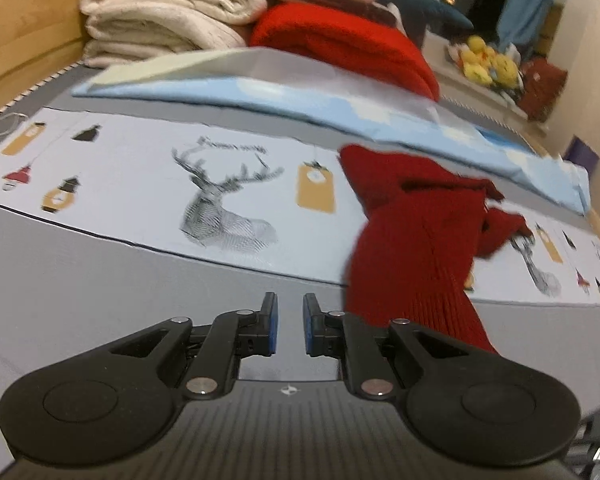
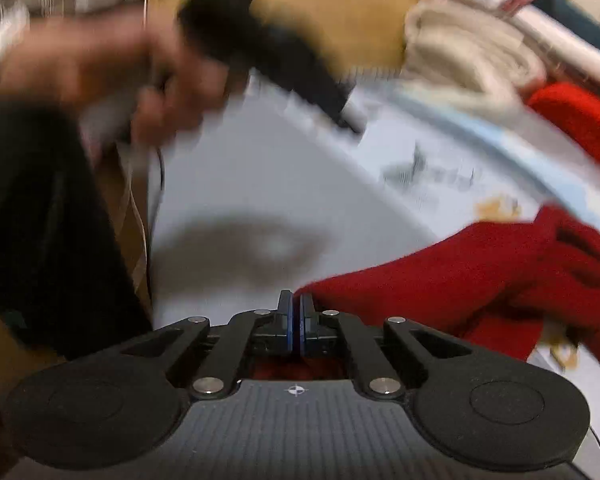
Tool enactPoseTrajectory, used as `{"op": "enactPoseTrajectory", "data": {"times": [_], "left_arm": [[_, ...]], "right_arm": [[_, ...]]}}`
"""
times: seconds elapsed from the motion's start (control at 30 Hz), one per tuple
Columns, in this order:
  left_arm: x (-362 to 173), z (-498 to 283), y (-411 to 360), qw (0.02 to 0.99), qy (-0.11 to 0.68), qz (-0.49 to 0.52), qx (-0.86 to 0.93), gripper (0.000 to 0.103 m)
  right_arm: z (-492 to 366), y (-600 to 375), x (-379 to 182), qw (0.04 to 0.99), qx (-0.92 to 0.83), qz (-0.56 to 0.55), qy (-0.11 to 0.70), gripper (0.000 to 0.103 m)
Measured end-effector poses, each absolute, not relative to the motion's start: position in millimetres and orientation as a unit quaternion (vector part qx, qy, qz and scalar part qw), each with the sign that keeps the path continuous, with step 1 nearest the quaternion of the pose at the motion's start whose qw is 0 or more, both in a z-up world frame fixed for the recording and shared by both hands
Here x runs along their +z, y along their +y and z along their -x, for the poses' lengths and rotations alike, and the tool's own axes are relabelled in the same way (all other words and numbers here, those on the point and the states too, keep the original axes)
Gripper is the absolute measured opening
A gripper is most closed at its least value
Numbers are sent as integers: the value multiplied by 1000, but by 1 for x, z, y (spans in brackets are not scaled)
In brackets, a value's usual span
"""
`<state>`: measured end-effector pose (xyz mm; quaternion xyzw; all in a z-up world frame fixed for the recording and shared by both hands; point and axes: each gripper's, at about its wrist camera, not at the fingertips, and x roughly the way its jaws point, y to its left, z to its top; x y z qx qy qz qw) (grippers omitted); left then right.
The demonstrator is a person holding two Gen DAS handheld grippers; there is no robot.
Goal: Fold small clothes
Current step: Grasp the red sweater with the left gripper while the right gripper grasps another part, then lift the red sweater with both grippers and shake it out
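Note:
A dark red ribbed knit garment point(image 1: 416, 240) rises in a bunch off the deer-print cloth point(image 1: 160, 184) at the right of the left wrist view. My left gripper point(image 1: 290, 320) hovers over the grey bed surface just left of it, open, with nothing between its blue pads. In the blurred right wrist view my right gripper point(image 2: 296, 320) has its pads pressed together on an edge of the same red garment point(image 2: 460, 280), which stretches away to the right. A hand point(image 2: 140, 72) holds the left gripper point(image 2: 350, 118) at the upper left.
At the back stand stacked cream towels point(image 1: 160, 12) and a bright red folded blanket point(image 1: 340, 44). A light blue folded sheet point(image 1: 300, 96) lies in front of them. A wooden board point(image 1: 20, 32) borders the left; yellow plush toys point(image 1: 488, 60) sit far right.

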<state>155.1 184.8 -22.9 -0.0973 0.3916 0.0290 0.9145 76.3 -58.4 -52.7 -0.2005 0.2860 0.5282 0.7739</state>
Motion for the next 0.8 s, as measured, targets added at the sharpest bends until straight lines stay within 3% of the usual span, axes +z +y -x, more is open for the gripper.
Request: {"op": "enactPoseTrajectory", "data": {"times": [0.07,0.1,0.2,0.37,0.57,0.63,0.67,0.7,0.73,0.77,0.8], "left_arm": [[-28,-158,174,913,396,100,13,35],[-31,-160,168,912,398,100,6,40],[-39,-167,148,908,406,102,-18,44],[-49,-185,109,897,420,129,-50,51],[-65,-203,60,882,449,119,-77,53],[-75,-207,48,878,471,70,-54,46],[-80,-208,46,875,479,50,-42,24],[-82,-209,48,874,484,45,-31,14],[-79,-209,55,877,477,52,-25,13],[-75,-208,64,881,469,62,-20,12],[-69,-207,73,887,457,70,-10,12]], "right_arm": [[-80,-64,-48,784,518,185,287,6],[-87,-73,-38,797,512,152,282,14],[-126,-117,-14,846,455,14,276,36],[-189,-176,-38,894,258,-75,359,39],[-216,-170,-93,847,217,-70,480,41],[-215,-159,-103,839,227,-55,492,43],[-215,-150,-108,835,229,-32,499,45],[-217,-144,-112,837,227,-5,499,41],[-214,-140,-115,841,223,29,492,34],[-211,-136,-114,845,228,48,480,18],[-210,-139,-110,848,233,46,474,10]]}}
